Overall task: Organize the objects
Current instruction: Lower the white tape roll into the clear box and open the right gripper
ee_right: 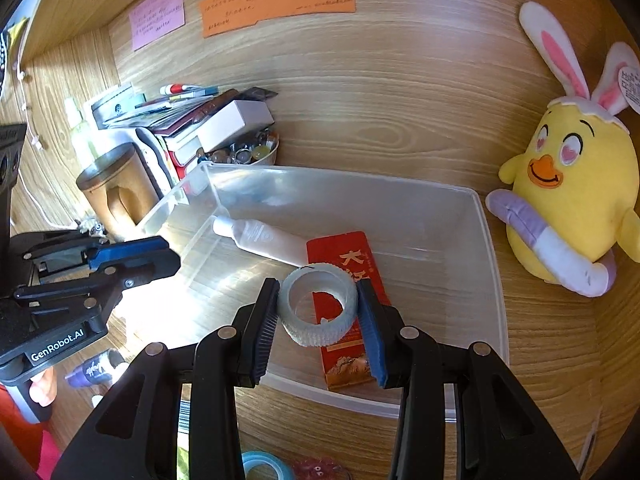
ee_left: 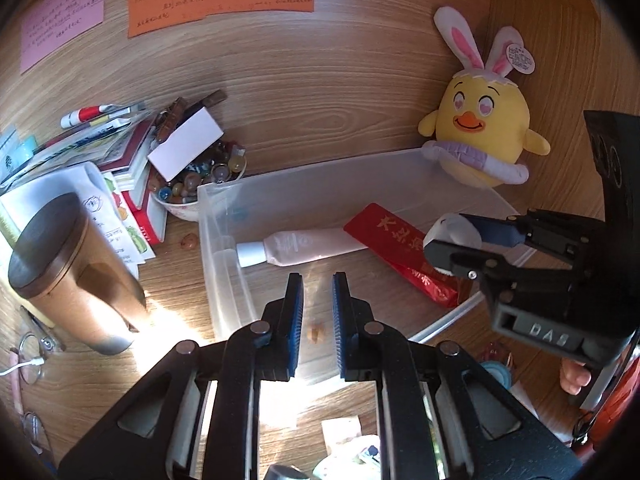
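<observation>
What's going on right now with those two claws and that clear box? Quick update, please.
Right gripper shut on white tape roll, above clear bin. Left gripper shut, holding nothing. Bin holds tube, red packet. Nothing blocking.

There is one clear bin (ee_right: 486, 248). In it lie one white tube (ee_right: 264, 240) and one red packet (ee_right: 348, 312). One roll of tape (ee_right: 318, 304) hangs above it. There is one chick toy (ee_right: 572, 204) (with two bunny ears), one bowl of marbles (ee_left: 200, 182), one brown cup (ee_left: 68, 264), and three paper notes (ee_right: 276, 4) on the wall.
</observation>
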### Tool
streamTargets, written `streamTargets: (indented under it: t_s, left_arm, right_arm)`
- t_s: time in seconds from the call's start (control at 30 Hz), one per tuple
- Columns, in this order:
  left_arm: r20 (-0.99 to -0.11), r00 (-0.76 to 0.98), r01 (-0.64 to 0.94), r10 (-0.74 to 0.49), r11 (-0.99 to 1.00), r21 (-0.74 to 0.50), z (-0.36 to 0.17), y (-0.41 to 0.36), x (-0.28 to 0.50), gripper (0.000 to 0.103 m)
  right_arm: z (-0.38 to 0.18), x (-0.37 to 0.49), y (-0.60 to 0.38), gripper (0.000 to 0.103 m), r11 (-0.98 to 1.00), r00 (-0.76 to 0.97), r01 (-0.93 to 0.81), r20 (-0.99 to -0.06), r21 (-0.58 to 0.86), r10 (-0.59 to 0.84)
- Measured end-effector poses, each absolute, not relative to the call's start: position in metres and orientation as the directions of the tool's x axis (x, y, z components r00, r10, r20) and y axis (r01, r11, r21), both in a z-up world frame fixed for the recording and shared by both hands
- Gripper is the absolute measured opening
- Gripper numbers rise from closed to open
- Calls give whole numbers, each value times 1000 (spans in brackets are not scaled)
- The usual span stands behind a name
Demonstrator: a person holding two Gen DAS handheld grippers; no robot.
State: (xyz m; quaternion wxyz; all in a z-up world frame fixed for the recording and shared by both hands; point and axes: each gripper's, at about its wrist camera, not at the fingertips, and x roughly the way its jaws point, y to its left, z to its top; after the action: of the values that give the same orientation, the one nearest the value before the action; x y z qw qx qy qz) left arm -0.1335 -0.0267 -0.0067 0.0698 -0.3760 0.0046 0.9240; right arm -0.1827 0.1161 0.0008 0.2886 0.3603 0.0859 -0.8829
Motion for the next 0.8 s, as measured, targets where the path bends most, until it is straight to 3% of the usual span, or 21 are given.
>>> streamTargets:
  t_s: [0.23, 0.37, 0.43, 0.63, 0.8]
  left_arm:
    - [-700, -701, -141, 139, -988, -55, -8, -25, -134, 15]
    - [-686, -716, -135, 129, -990, -45, -5, -25, -129, 33]
    - [-676, -728, -129, 119, -991, -36, -3, -25, -125, 41]
    - [-651, -751, -112, 109, -993, -37, 6, -29, -115, 62]
    - [-622, -776, -92, 101, -995, -47, 18, -36, -100, 85]
  right_arm:
    - [-1, -181, 112, 36, -825, -599, 565, -685, 6, -416]
    - [-3, -180, 109, 42, -822, -603, 570, -689, -19, -402]
    - [0, -177, 109, 53, -826, -622, 562, -678, -38, -392]
    - [12, -167, 117, 69, -837, -666, 544, -642, -69, -380]
    - [22, -155, 125, 75, -836, -674, 545, -628, -66, -389]
